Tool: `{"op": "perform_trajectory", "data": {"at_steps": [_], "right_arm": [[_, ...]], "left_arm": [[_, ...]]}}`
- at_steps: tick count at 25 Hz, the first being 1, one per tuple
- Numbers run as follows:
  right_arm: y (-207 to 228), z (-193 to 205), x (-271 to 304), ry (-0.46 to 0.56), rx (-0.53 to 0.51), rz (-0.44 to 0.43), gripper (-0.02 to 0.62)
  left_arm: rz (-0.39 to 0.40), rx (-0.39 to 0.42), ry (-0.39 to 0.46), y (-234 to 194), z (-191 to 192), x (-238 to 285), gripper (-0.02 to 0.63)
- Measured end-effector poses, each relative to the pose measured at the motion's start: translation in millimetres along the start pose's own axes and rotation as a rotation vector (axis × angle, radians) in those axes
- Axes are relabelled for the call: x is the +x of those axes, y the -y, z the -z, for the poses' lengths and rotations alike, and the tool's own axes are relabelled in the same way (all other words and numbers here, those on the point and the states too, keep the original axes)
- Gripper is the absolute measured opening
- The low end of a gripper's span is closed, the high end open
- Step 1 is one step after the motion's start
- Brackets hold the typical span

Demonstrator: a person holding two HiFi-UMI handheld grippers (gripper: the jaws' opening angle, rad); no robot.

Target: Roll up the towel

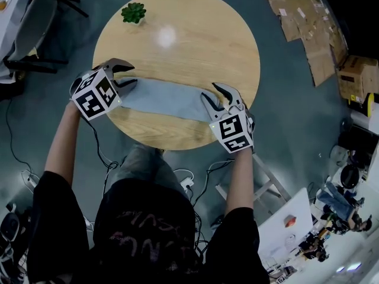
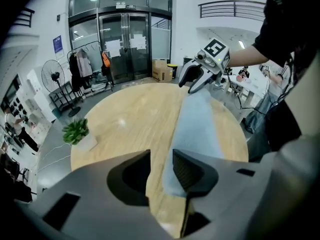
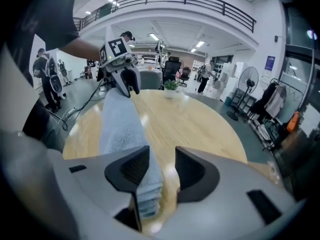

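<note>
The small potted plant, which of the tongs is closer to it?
Left. The left tongs sit at the towel end on the side of the plant; the right tongs are at the opposite end, farther away.

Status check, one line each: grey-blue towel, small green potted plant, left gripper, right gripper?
grey-blue towel: folded into a long strip, flat on the round wooden table, not yet rolled.
small green potted plant: upright near the table's far edge, apart from the towel.
left gripper: jaws apart at the towel's left end, gripping nothing.
right gripper: jaws apart at the towel's right end, gripping nothing.
</note>
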State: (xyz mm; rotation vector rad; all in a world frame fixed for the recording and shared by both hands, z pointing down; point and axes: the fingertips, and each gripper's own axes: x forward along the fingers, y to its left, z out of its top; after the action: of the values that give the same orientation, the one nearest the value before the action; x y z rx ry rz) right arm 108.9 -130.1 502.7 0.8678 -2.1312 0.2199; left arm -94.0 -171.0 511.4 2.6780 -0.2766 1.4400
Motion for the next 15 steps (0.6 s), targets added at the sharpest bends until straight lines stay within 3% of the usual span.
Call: {"op": "perform_trajectory", "data": {"at_steps": [3,6,10,15], "right_arm": [[-12.9,-14.0,-28.4,0.022,-0.036,-0.051,0.169],[-47.2,-0.5,-38.5,-0.065,-0.167,-0.126,0.221],[-69.4,29.5,-14.8,-0.181,-0.301,-0.147,0.307],[-60.6,41.8,16.2,-0.241,-0.326,-0.140,0.305]], "left_arm": [[-0.024,0.045,0.021,6.4,-9.1,-29.7,0.144],[0.003,0.144,0.006,42.7,-15.8,-44.2,0.165],[0.019,0.305,-0.144,77.7,0.1,-11.5,0.317],[-0.043,0.373,-0.247,60.0,11.6,26.4,0.320]]}}
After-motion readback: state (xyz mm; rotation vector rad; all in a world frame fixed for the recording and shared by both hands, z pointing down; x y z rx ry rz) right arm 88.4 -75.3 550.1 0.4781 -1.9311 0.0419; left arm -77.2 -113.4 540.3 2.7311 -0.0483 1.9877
